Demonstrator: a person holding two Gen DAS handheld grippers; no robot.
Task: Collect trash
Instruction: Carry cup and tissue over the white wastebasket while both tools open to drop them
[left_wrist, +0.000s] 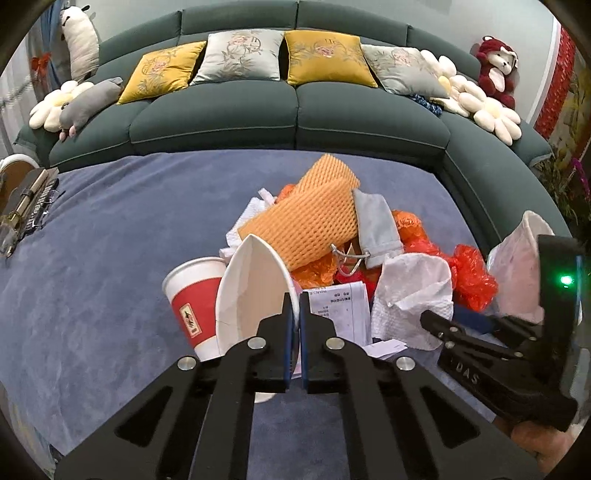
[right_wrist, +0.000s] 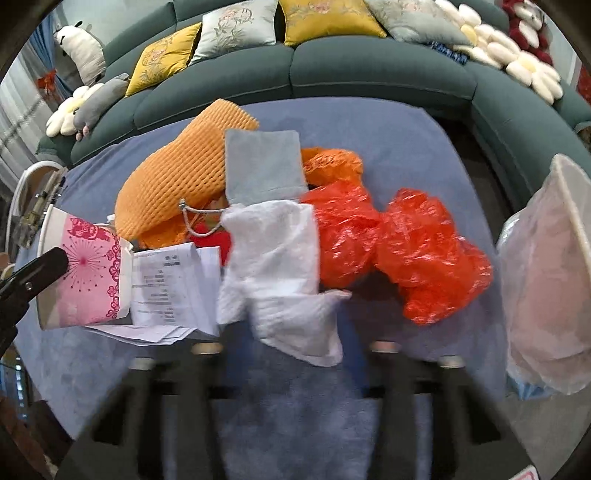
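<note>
A pile of trash lies on a blue cloth surface (left_wrist: 92, 258). My left gripper (left_wrist: 294, 314) is shut on the wall of a squashed white paper cup (left_wrist: 251, 295), whose pink-patterned side (right_wrist: 88, 280) shows in the right wrist view. A red-and-white cup (left_wrist: 192, 302) stands against it on the left. My right gripper (right_wrist: 295, 354) is blurred, with a corner of a white tissue (right_wrist: 277, 266) hanging between its fingers; whether the pads press on it is unclear. In the left wrist view that gripper (left_wrist: 454, 321) reaches in from the right to the tissue (left_wrist: 410, 295).
The pile holds an orange foam net (left_wrist: 306, 225), a grey pouch (left_wrist: 376, 229), receipts (left_wrist: 343, 310) and crumpled red plastic (right_wrist: 406, 251). A pale plastic bag (right_wrist: 546, 295) stands at the right. A green sofa (left_wrist: 288, 114) with cushions curves behind. Glasses and a box (left_wrist: 26, 206) lie far left.
</note>
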